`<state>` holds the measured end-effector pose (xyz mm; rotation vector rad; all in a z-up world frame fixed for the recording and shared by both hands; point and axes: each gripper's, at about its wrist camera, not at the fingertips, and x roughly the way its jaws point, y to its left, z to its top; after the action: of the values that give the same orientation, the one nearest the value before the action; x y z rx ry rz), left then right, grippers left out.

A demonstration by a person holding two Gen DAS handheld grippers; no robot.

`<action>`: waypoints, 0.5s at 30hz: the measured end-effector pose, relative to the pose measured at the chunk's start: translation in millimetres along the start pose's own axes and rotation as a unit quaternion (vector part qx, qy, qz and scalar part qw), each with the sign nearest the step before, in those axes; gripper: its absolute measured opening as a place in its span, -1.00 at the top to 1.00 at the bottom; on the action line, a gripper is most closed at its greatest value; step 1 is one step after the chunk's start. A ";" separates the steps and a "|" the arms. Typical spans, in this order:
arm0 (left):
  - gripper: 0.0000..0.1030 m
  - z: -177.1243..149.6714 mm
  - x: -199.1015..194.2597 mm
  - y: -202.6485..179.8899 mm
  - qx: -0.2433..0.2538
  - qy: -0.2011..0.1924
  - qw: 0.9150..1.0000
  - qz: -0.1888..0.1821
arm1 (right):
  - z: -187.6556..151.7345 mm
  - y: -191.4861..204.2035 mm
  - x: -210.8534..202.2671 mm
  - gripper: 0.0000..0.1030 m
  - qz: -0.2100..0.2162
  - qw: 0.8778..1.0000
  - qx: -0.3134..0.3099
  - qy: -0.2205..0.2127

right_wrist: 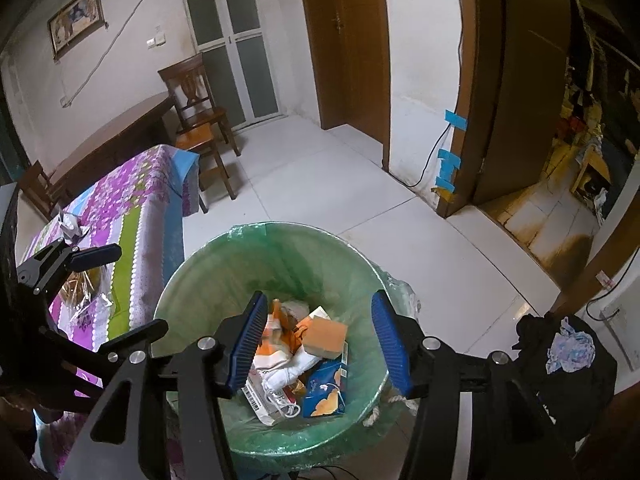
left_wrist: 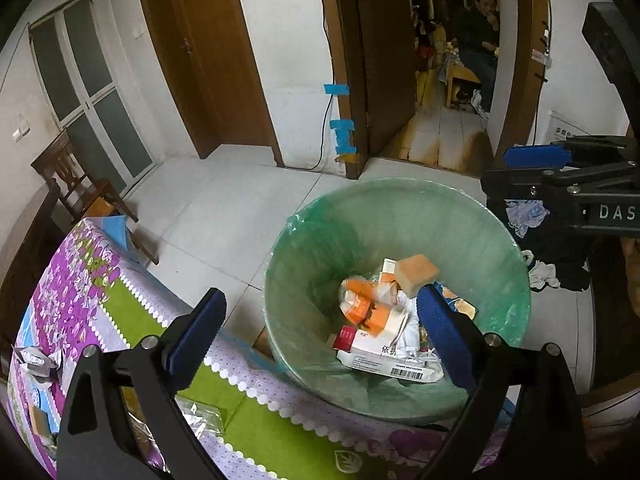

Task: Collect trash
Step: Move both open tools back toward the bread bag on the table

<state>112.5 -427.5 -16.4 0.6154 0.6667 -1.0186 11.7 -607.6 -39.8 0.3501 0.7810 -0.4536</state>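
A bin with a green liner (left_wrist: 280, 248) (right_wrist: 180, 280) stands on the floor by the table corner. It holds cartons, paper and an orange sponge (left_wrist: 416, 274) (right_wrist: 324, 336) on top of the pile. My right gripper (right_wrist: 320, 344) (left_wrist: 520, 170) hangs open over the bin, the sponge well below its blue pads and free of them. My left gripper (left_wrist: 320, 332) (right_wrist: 120, 294) is wide open and empty, over the table edge and the bin's near rim. On the floral tablecloth (left_wrist: 132, 320) (right_wrist: 136, 208) lie a clear plastic wrapper (left_wrist: 200, 416) (right_wrist: 80, 284) and crumpled paper (left_wrist: 36, 360) (right_wrist: 68, 224).
Wooden chairs (left_wrist: 76, 184) (right_wrist: 196, 100) stand past the table's far end. A pile of dark clothes (left_wrist: 560, 256) (right_wrist: 568, 356) sits right of the bin. White tiled floor lies beyond it. A person (left_wrist: 480, 36) sits in the far room through the open doorway.
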 end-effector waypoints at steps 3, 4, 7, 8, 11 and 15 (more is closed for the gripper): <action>-0.80 -2.5 -6.5 0.1 -0.003 -0.007 1.000 0.002 | -5.9 -5.5 -9.2 -0.08 -0.004 1.000 0.008 -0.011; -0.80 -3.8 -11.1 0.3 -0.006 -0.012 1.000 0.006 | -7.4 -6.7 -12.3 -0.08 -0.009 1.000 0.007 -0.016; -0.80 -11.3 -27.6 0.6 -0.009 -0.029 0.999 0.023 | -12.1 -6.1 -23.3 -0.08 -0.026 0.999 0.002 -0.034; -0.80 -15.4 -33.8 1.6 -0.010 -0.034 0.999 0.037 | -13.7 -4.8 -27.0 -0.08 -0.027 0.999 0.001 -0.040; -0.80 -27.3 -48.9 6.8 -0.018 -0.040 0.996 0.084 | -21.0 8.6 -39.5 -0.14 -0.026 0.998 -0.011 -0.064; -0.80 -41.7 -67.2 21.3 -0.044 -0.045 0.988 0.139 | -28.8 31.7 -49.1 -0.18 -0.021 0.995 -0.033 -0.090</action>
<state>98.3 -351.2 9.9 0.5634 0.5259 -0.7492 -19.8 -554.6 -18.3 0.2291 0.6273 -0.4903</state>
